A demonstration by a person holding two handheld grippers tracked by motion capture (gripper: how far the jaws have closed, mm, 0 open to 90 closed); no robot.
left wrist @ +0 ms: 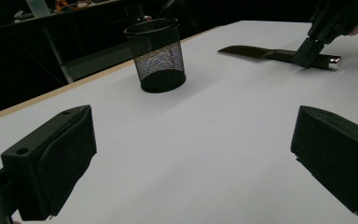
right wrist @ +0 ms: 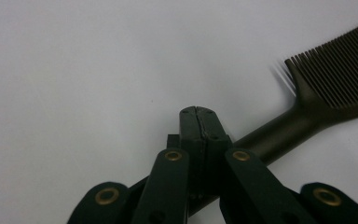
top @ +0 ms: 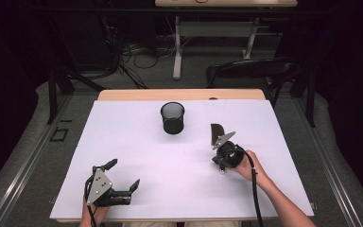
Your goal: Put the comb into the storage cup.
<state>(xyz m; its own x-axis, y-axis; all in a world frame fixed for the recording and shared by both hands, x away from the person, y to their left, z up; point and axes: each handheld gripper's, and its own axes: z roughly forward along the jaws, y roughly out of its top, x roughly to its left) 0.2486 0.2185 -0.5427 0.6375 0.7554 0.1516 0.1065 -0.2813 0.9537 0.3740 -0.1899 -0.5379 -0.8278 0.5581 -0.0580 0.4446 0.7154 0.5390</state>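
Observation:
A dark comb [top: 216, 132] lies flat on the white table [top: 137, 151], right of centre, its teeth [right wrist: 340, 77] pointing away from its handle [right wrist: 279, 130]. My right gripper [right wrist: 196, 116] is shut, its jaws pressed together with nothing between them, tips down on or just over the comb's handle [left wrist: 279, 54]. In the high view the right gripper [top: 221, 149] sits at the comb's near end, held by a hand. A black mesh cup [top: 172, 117] stands upright at the table's back centre. My left gripper [top: 123, 174] rests open near the front left, aimed at the mesh cup [left wrist: 157, 53].
A black chair [top: 250, 71] stands behind the table's far right edge. Cables and a desk frame [top: 177, 52] lie on the floor beyond. Bare white surface stretches between the two grippers and around the cup.

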